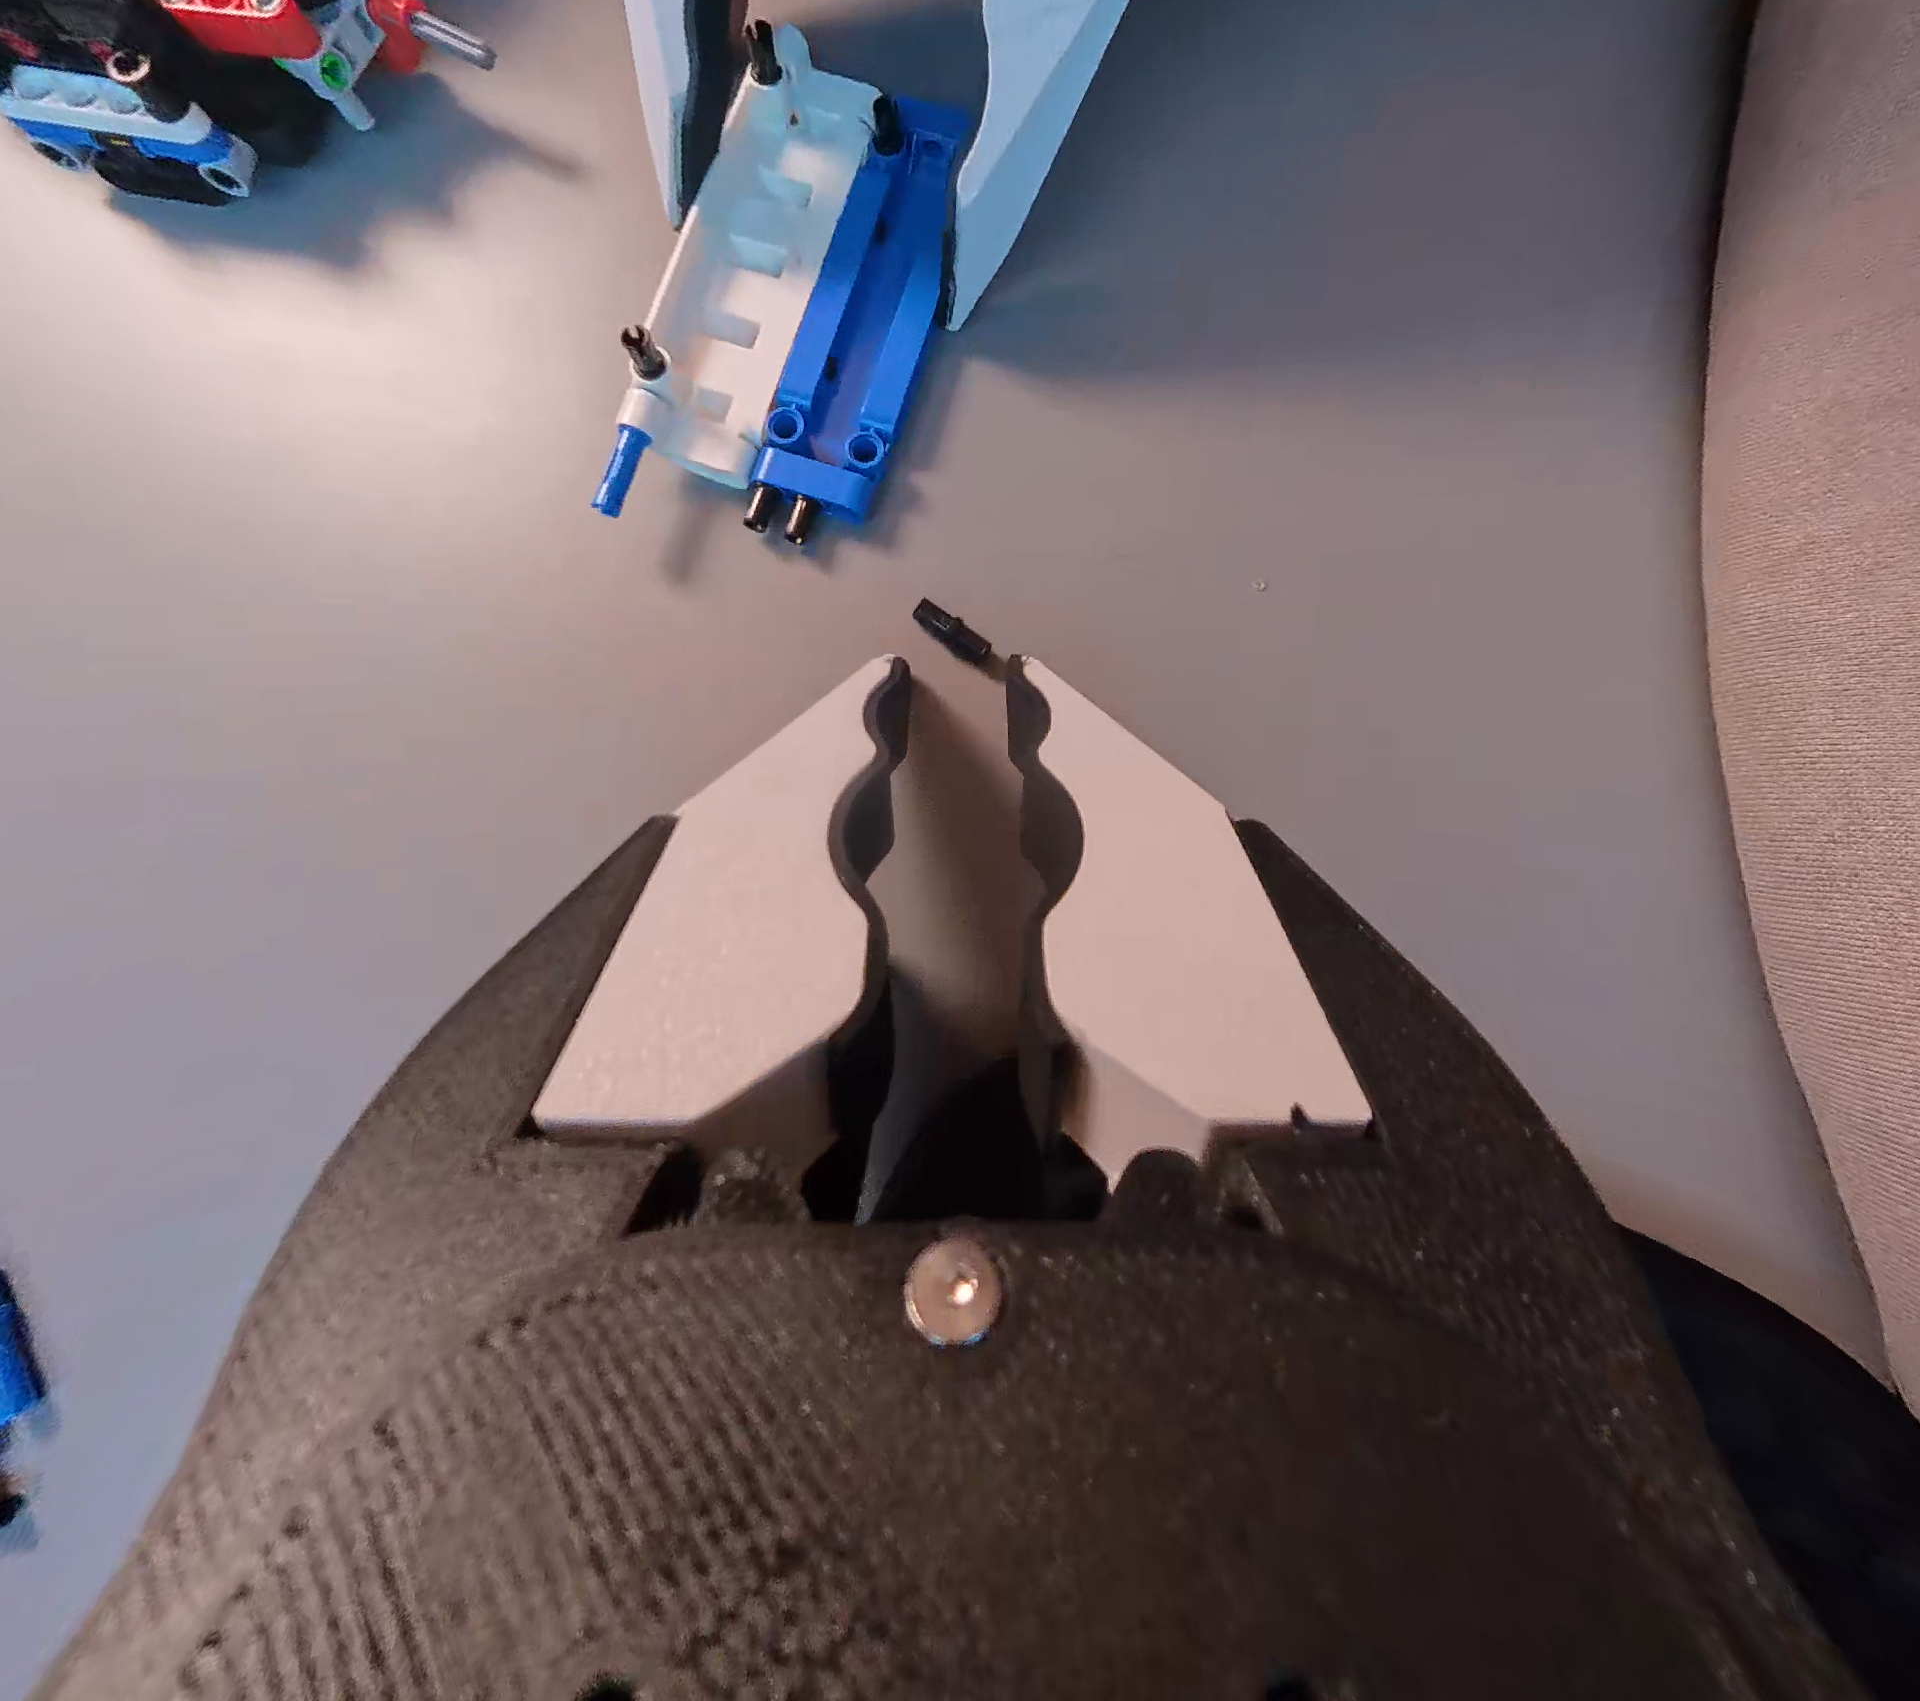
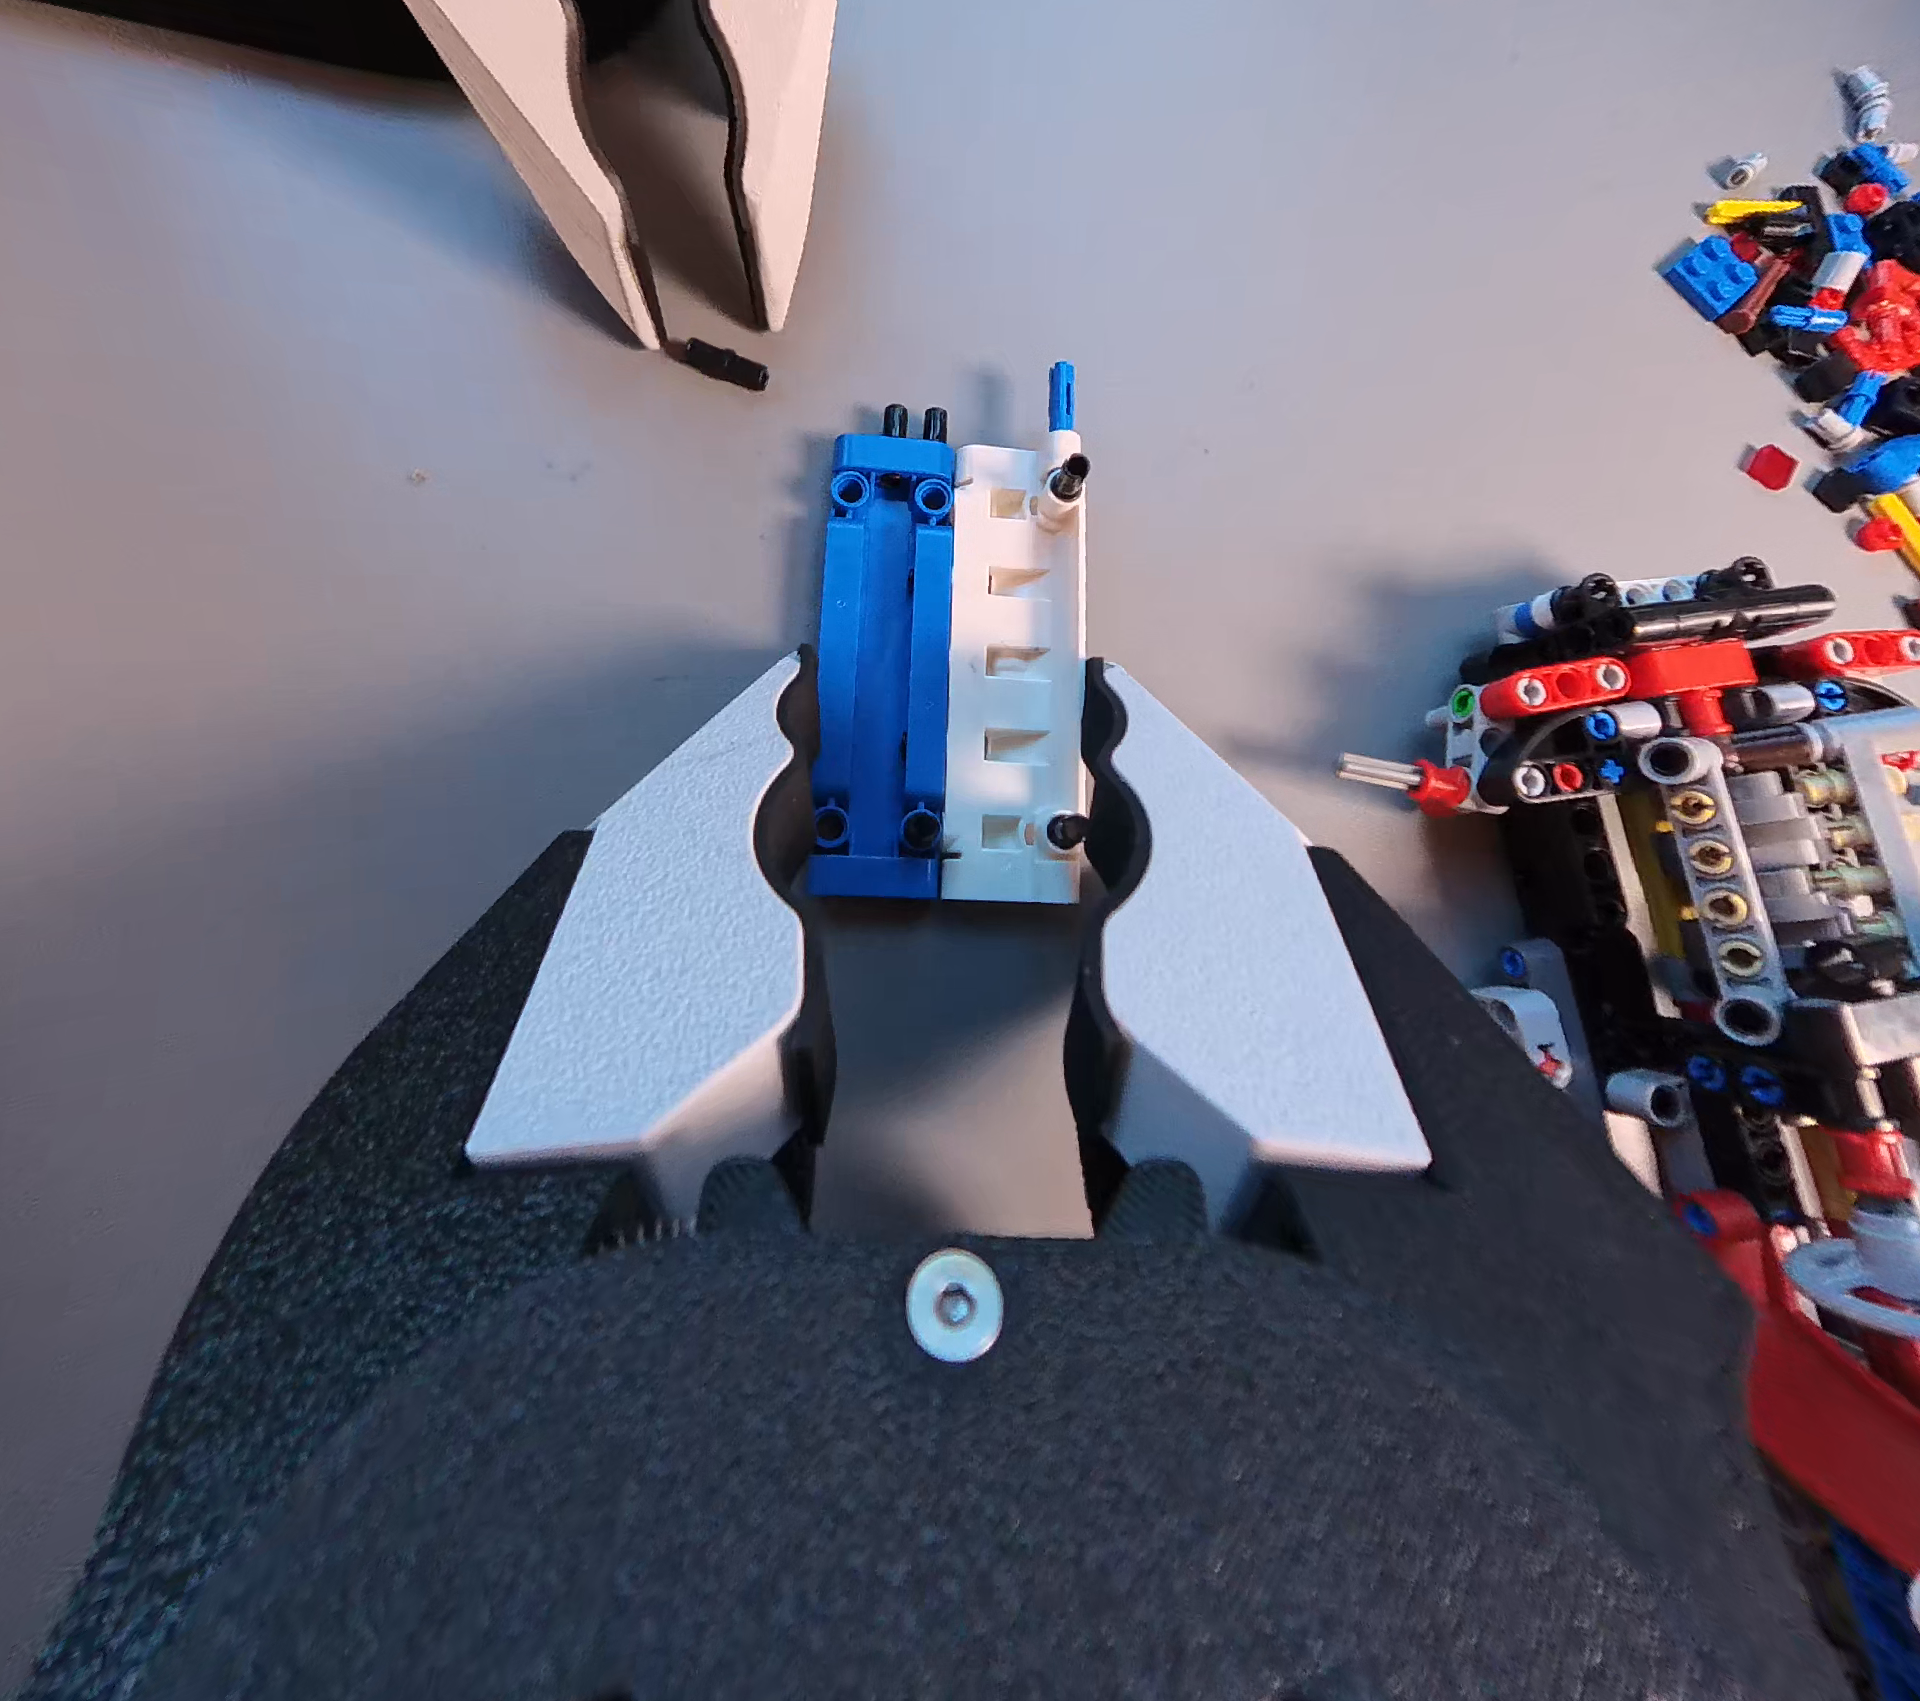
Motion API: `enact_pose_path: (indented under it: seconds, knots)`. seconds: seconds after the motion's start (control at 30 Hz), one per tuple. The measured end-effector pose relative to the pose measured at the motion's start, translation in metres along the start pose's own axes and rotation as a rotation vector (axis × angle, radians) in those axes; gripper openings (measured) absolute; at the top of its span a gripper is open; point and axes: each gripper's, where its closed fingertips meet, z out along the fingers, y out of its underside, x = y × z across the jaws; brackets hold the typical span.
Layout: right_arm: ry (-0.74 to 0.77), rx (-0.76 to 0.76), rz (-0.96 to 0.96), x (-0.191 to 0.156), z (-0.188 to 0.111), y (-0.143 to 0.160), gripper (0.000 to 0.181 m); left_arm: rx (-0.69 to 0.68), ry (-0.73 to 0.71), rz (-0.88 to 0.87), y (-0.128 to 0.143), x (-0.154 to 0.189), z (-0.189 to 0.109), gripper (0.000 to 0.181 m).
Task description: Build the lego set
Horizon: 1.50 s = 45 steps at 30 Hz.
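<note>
Right wrist view shows our right gripper (image 2: 945, 675) clamping the blue-and-white panel (image 2: 951, 664), while beside the panel our left gripper (image 1: 956, 664), slightly open and empty, must next pinch the loose black pin (image 1: 951, 628).

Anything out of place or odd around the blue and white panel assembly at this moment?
One thing: a loose black pin lies alone on the table, just beyond the left gripper fingertips, outside its slightly parted jaws. The blue and white panel assembly sits straight between the right gripper's jaws.
</note>
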Motion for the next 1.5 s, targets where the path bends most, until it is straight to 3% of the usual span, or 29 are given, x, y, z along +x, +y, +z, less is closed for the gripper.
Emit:
enact_pose_path:
  seconds: [0.33, 0.47, 0.93, 1.23, 1.37, 1.5]
  knots:
    - [0.007, 0.024, -0.018, 0.000, 0.000, -0.001, 0.049, 0.000, -0.045, -0.002, 0.000, -0.011, -0.001, 0.001]
    - [0.006, 0.031, -0.024, 0.000, -0.001, -0.001, 0.049, 0.003, -0.019, -0.017, 0.001, -0.009, -0.003, 0.011]
    - [0.003, 0.034, -0.023, 0.000, -0.001, 0.000, 0.049, 0.015, 0.045, -0.030, -0.001, -0.002, 0.000, 0.012]
    - [0.003, 0.035, -0.023, 0.000, -0.001, 0.000, 0.049, 0.016, 0.039, -0.017, -0.006, -0.004, 0.005, 0.003]
    - [-0.005, 0.043, -0.038, -0.001, -0.001, 0.000, 0.049, 0.018, -0.023, 0.040, -0.008, -0.019, 0.006, 0.001]
    - [-0.013, 0.041, -0.040, -0.001, -0.001, 0.000, 0.049, 0.052, 0.012, 0.100, -0.014, -0.024, 0.011, 0.001]
